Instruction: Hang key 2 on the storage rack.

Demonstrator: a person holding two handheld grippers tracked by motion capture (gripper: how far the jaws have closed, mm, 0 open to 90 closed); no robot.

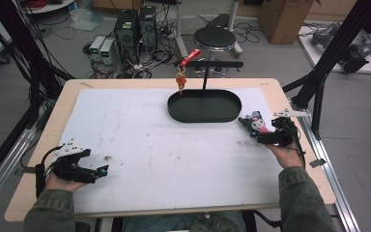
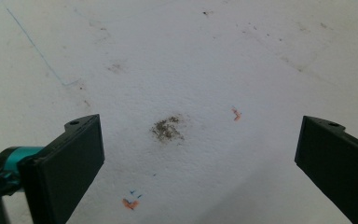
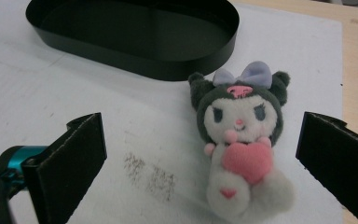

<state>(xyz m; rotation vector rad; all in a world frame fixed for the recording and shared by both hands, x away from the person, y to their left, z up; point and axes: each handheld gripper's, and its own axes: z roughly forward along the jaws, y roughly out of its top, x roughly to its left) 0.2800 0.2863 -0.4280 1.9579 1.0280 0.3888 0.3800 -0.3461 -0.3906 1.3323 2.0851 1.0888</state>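
While the right gripper lies low at the table's right edge, its jaws stand wide apart with a plush toy on the mat between them, nearer the right jaw in the right gripper view and touching neither. Toy: dark hood, pale bow, pink heart on its front, lying on its back on the white mat. Just beyond it toward the far edge, a black oval tray sits apart from the toy; a thin post rises from the tray's back to a black crossbar, and a red strap with a small orange charm hangs off the bar's left end. Left gripper rests near the front left corner, well apart from toy and tray; jaws spread, holding nothing, a dark smudge on the mat between them in the left gripper view
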